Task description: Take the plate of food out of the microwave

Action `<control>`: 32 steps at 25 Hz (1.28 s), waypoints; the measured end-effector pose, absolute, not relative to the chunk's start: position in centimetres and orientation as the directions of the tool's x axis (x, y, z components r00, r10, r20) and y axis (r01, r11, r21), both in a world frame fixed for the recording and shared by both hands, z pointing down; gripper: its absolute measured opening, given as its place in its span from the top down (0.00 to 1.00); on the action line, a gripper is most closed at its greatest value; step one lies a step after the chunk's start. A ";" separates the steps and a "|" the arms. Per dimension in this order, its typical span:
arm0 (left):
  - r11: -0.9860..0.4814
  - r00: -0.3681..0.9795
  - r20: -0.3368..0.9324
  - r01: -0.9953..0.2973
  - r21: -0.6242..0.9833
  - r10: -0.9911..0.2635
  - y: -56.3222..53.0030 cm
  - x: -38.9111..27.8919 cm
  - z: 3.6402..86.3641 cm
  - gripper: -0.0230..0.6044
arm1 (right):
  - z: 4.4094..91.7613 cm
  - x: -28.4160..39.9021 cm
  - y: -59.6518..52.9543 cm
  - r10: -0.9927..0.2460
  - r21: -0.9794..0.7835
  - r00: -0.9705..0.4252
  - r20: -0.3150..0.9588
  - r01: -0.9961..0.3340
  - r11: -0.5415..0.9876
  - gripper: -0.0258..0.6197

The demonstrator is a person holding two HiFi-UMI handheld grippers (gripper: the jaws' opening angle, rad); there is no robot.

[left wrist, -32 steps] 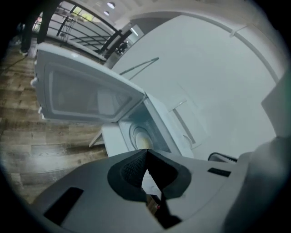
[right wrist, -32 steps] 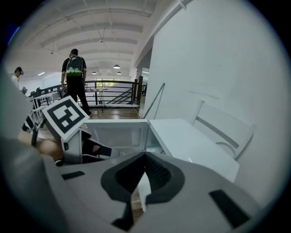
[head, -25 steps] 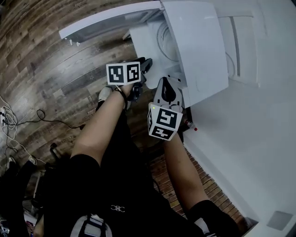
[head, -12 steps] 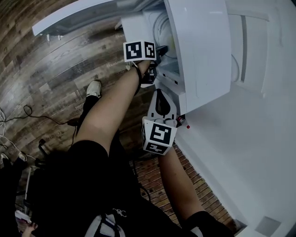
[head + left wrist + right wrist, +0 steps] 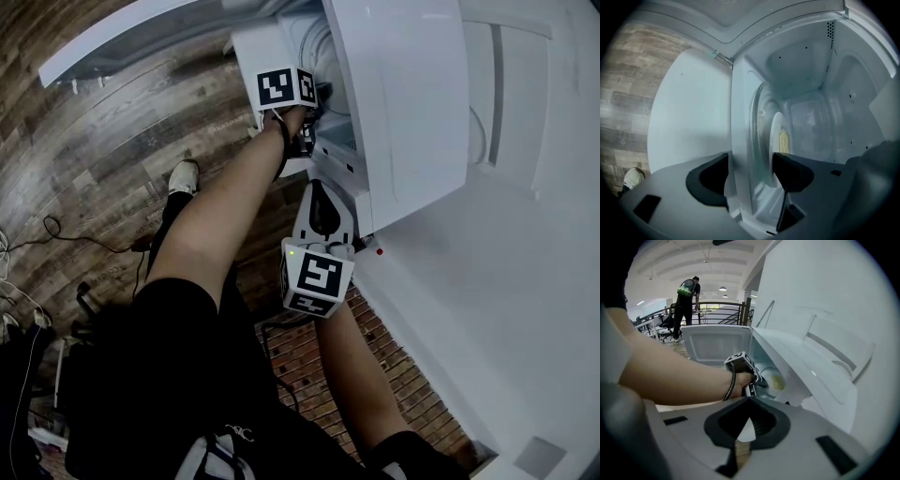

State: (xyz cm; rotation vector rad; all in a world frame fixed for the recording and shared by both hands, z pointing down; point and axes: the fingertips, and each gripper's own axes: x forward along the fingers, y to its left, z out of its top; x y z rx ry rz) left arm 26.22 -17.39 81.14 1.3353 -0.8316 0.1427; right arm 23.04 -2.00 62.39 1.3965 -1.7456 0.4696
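Looking steeply down, a white microwave (image 5: 403,103) fills the upper right of the frame. Its door (image 5: 141,37) is swung open toward the upper left, over a wood floor (image 5: 94,178). The person's bare left arm (image 5: 225,206) reaches into the open cavity with the left tongs (image 5: 750,172).

In the left gripper view, its 2 jaws stand wide apart at the lower centre and grip nothing. The front edge of the cavity and the rim of the glass turntable (image 5: 757,126) lie in the gap between them, and neither pad seems to press on them. The plate (image 5: 776,133) is on that turntable inside the microwave, at the centre of the frame just beyond the right-hand jaw. It carries pale yellow food (image 5: 783,141).

The right tongs (image 5: 747,425) hang outside, below the microwave's front in the head view, with jaws closed together and empty. In the upper left of the right gripper view, another person (image 5: 686,303) wearing a green backpack (image 5: 687,287) stands by a railing (image 5: 717,305).
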 end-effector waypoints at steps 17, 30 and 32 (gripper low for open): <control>0.285 0.829 0.384 -0.285 0.915 -0.406 -14.5 23.7 78.2 0.94 | 61.6 20.3 -3.0 -0.615 0.189 -0.053 0.787 -0.928 0.322 0.94; 0.285 0.791 0.332 -0.207 0.936 -0.514 -9.1 15.9 74.4 0.95 | 59.8 19.5 -2.9 -0.641 0.187 -0.060 0.765 -0.932 0.310 0.94; 0.286 0.782 0.336 -0.210 0.935 -0.525 -8.4 14.1 72.7 0.95 | 59.1 19.3 -2.9 -0.643 0.177 -0.064 0.763 -0.936 0.303 0.94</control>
